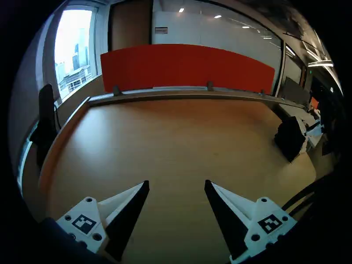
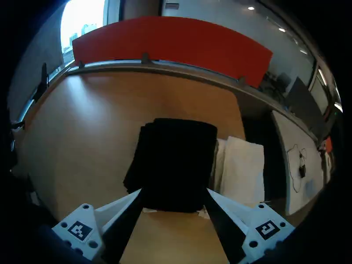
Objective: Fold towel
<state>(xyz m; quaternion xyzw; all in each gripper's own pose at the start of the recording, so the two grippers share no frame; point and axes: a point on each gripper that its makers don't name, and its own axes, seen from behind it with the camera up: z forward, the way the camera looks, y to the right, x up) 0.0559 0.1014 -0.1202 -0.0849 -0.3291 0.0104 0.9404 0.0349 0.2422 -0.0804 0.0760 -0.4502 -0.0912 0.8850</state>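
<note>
Left claw: the left gripper (image 1: 176, 182) hangs spread wide over bare wooden desk (image 1: 176, 132), gripping nothing. It looks parked clear of the cloth.
Right claw: the right gripper (image 2: 174, 190) is just as wide and just as empty, its fingers flanking the near edge of the black towel (image 2: 176, 158).
Towel: it lies flat on the desk, seemingly in layers, with a white towel (image 2: 242, 169) just beside it on the right.
Why there: the right claw is probably lined up to pinch that near edge.
Far side: a red partition (image 1: 185, 66) runs along the desk's far edge.
</note>
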